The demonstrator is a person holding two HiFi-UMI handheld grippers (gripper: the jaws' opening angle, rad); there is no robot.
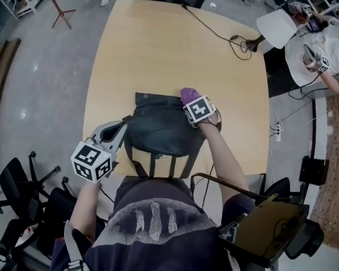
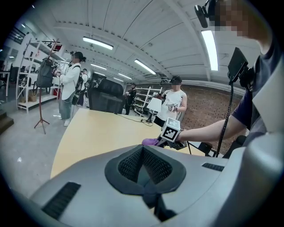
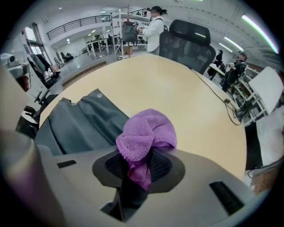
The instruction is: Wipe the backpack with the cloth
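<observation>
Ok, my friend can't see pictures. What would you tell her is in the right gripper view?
The right gripper has its jaws shut on a bunched purple cloth, seen against a tan table. A dark backpack lies flat on the table to the left. Far behind are a black office chair and a person by shelves.

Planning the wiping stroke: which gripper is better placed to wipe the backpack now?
Right. The right gripper clamps the purple cloth at the backpack's far right corner; the left gripper, jaws shut, holds no cloth.
</observation>
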